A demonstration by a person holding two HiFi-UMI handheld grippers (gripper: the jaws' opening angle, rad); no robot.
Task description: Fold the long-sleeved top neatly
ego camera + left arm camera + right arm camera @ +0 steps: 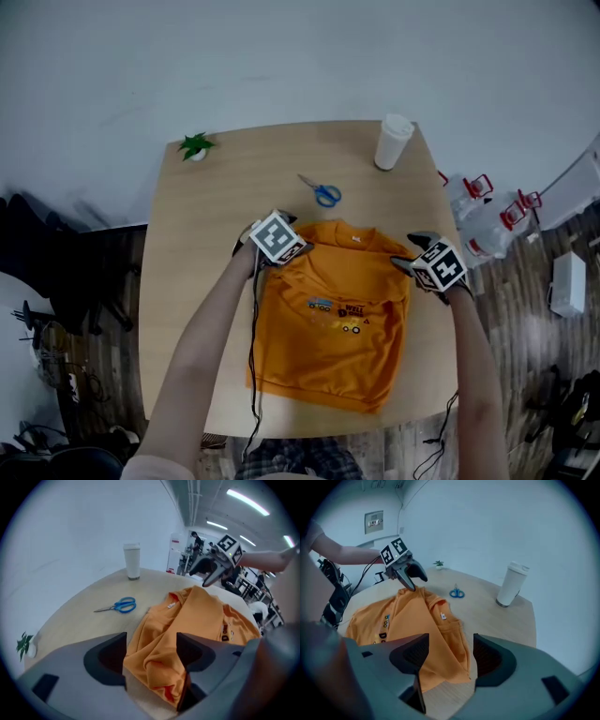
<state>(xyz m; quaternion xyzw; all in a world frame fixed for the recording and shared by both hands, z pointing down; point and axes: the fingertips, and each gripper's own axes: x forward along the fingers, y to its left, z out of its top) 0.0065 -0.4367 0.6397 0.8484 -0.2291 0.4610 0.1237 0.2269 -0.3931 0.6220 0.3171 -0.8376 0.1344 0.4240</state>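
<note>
An orange long-sleeved top (337,347) lies front up on the round wooden table (202,234), its printed design facing me and the collar toward the far side. My left gripper (279,246) sits over the top's left shoulder, and my right gripper (417,262) over the right shoulder. In the left gripper view the jaws (150,644) stand open, with a bunched fold of orange cloth (159,653) lying between and under them, not pinched. In the right gripper view the jaws (447,646) are open too, above the folded-in edge of the top (445,639).
Blue-handled scissors (323,192) lie just beyond the collar. A white cup (393,142) stands at the far right edge and a tiny green plant (196,146) at the far left. White items with red clips (487,216) sit off the table's right side.
</note>
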